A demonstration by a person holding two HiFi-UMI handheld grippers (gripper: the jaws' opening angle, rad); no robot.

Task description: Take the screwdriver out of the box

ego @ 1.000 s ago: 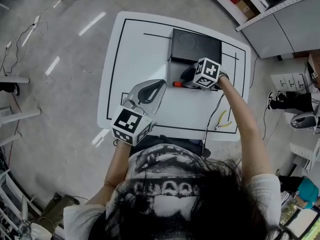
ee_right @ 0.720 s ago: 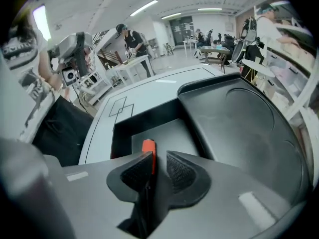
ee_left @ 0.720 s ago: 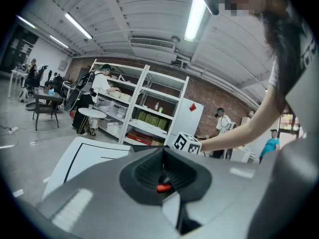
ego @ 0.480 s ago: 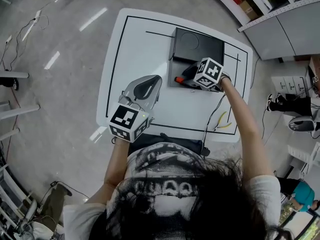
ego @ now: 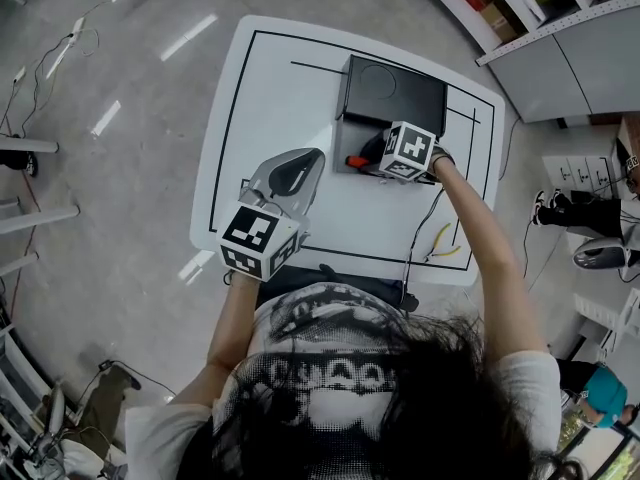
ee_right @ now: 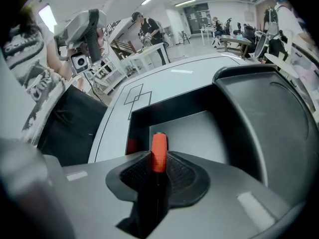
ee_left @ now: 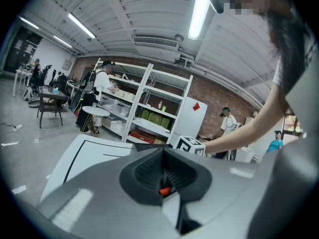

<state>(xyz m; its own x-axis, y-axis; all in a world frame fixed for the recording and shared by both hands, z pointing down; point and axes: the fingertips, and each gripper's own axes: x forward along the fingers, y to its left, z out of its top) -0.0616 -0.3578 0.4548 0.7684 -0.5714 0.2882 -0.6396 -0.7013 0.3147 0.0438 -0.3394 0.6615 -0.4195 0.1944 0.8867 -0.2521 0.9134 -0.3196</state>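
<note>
While left tongs [ee_left: 164, 173] hang shut, right tongs [ee_right: 158, 164], just closing, grip the screwdriver [ee_right: 159, 149] inside the box [ee_right: 192, 131]

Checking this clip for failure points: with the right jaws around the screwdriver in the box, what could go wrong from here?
1. The right gripper has just been closing its jaws on the screwdriver; the round handle could slip or pivot if lifted too soon.
2. The left gripper hangs away from the box, so a snag on its wall may drag the box along.
</note>
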